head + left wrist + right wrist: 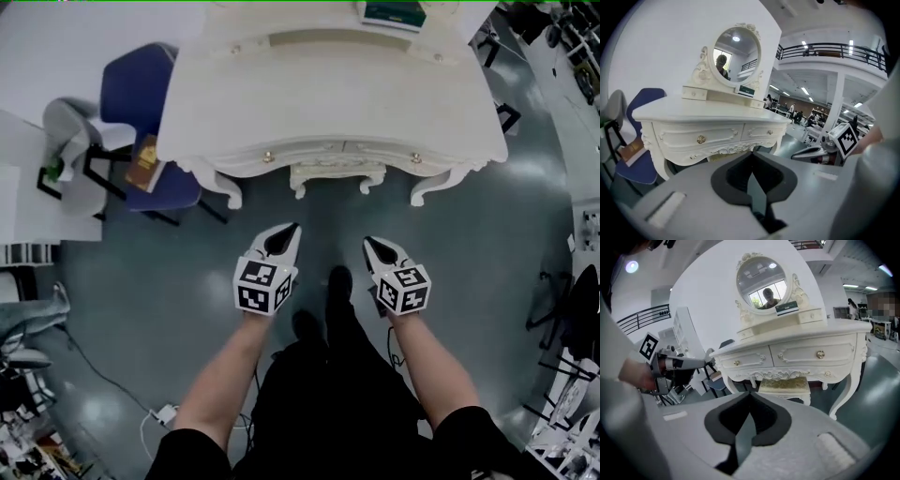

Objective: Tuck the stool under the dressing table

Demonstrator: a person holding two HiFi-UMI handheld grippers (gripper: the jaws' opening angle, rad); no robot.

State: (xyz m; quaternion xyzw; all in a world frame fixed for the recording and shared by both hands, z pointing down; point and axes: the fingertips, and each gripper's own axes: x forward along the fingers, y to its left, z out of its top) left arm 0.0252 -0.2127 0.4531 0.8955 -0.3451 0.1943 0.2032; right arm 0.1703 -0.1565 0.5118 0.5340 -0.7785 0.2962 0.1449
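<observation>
The white dressing table stands ahead of me, with its oval mirror on top. The stool, white with a gold cushion, sits beneath the table between its legs; from the head view only its carved front edge shows. My left gripper and right gripper hover over the floor in front of the table, apart from it. Both are shut with nothing between the jaws. In the left gripper view the jaws meet, and the right gripper shows at the side.
A blue chair with a brown book on its seat stands left of the table, and a grey chair beside it. A green box lies on the tabletop. Cables and a white adapter lie on the floor at lower left.
</observation>
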